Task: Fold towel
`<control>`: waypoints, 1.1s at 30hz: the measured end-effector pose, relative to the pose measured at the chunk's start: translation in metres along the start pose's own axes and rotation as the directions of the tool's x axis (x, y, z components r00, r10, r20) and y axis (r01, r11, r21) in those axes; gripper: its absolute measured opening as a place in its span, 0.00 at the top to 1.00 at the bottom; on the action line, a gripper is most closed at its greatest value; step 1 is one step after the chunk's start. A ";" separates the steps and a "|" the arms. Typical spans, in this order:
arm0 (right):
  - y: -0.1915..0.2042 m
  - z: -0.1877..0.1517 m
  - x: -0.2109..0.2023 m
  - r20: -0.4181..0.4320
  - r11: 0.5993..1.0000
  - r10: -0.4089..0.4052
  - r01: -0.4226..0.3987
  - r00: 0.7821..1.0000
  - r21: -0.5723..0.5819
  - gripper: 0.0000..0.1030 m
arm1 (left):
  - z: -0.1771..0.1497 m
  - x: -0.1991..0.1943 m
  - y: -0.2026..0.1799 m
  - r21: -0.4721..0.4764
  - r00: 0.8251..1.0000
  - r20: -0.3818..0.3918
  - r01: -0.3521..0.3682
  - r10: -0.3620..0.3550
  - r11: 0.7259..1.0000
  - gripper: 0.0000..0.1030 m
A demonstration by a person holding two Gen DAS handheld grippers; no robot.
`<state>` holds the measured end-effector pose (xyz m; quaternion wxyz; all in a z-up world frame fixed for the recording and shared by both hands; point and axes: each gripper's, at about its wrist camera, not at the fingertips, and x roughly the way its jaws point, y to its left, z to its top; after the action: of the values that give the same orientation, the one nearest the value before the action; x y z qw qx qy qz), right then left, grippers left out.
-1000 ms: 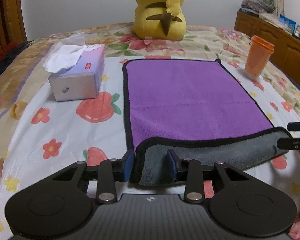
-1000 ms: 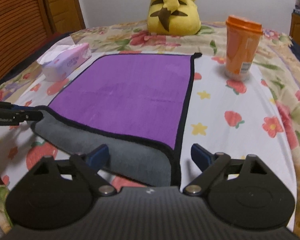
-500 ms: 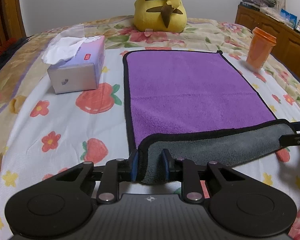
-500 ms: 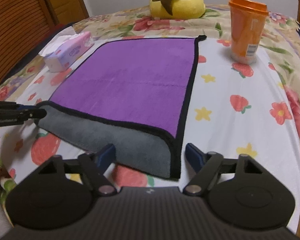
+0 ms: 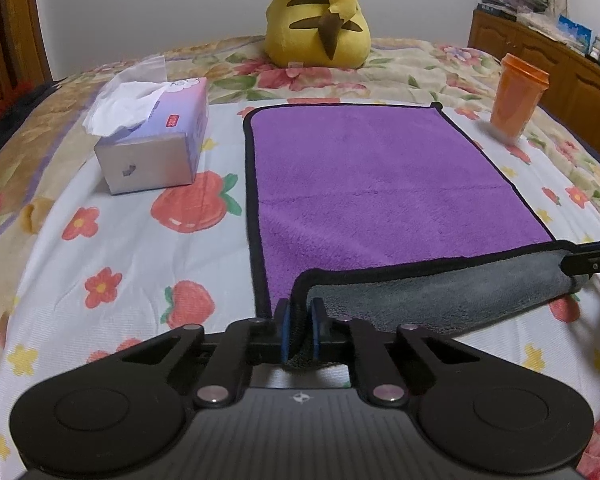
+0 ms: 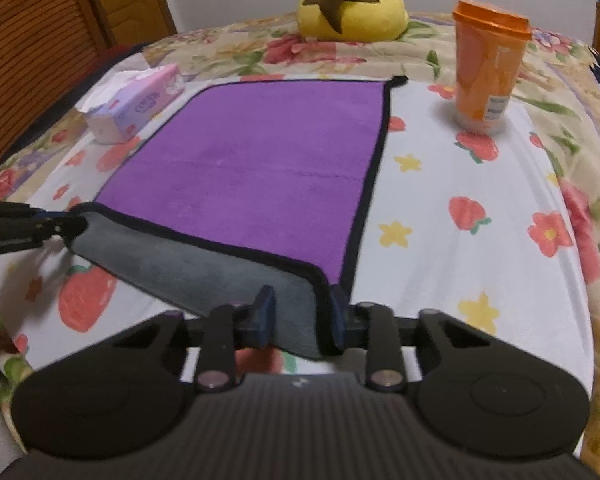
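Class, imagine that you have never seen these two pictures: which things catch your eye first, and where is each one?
The purple towel lies spread mid-bed, its near edge turned up grey, with the left gripper and the right gripper each at a near corner. Behind it sits a yellow plush toy. A tissue box stands to the towel's left and an orange cup to its right.

The plush toy (image 5: 318, 12) loses its head to the top edge in both views. In the left wrist view the right gripper (image 5: 592, 262) is cut off by the right edge, so how its jaws stand there cannot be told. The towel's (image 6: 256, 160) near corner is hidden between the right gripper's blue pads (image 6: 265, 314). The orange cup's (image 6: 486, 68) label is too blurred to read.
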<state>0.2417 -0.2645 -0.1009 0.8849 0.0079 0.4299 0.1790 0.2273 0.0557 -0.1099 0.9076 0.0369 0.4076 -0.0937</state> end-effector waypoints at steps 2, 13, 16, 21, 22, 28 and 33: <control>-0.002 -0.001 0.000 -0.006 1.000 0.001 -0.001 1.000 0.004 0.79 | 0.000 0.000 0.000 -0.005 1.000 0.000 0.004 -0.004 1.000 0.89; -0.002 -0.001 -0.001 0.017 1.000 -0.012 0.012 1.000 -0.021 0.95 | 0.006 -0.015 -0.008 0.001 0.998 0.060 0.008 -0.008 1.000 0.92; -0.003 0.000 -0.004 0.043 1.000 -0.012 0.013 0.999 -0.020 0.96 | 0.010 -0.023 -0.007 -0.016 0.995 0.096 0.013 -0.011 1.000 0.93; -0.001 0.005 -0.013 0.114 1.000 -0.008 0.011 0.993 -0.028 0.96 | 0.017 -0.037 -0.006 -0.023 0.989 0.149 0.025 -0.022 0.999 0.93; 0.000 0.006 -0.015 0.127 0.999 -0.002 0.006 0.992 -0.033 0.96 | 0.018 -0.039 -0.006 -0.025 0.988 0.156 0.028 -0.024 0.999 0.93; 0.002 0.014 -0.026 0.185 0.999 0.004 0.005 0.983 -0.048 0.96 | 0.023 -0.044 -0.004 -0.028 0.983 0.180 0.045 -0.039 0.999 0.93; 0.003 0.019 -0.027 0.215 0.998 0.011 0.003 0.977 -0.064 0.96 | 0.026 -0.044 -0.005 -0.022 0.980 0.194 0.053 -0.047 0.998 0.93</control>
<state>0.2397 -0.2682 -0.0678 0.9256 -0.0002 0.3258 0.1925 0.2173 0.0530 -0.0597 0.9407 0.0051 0.3195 -0.1141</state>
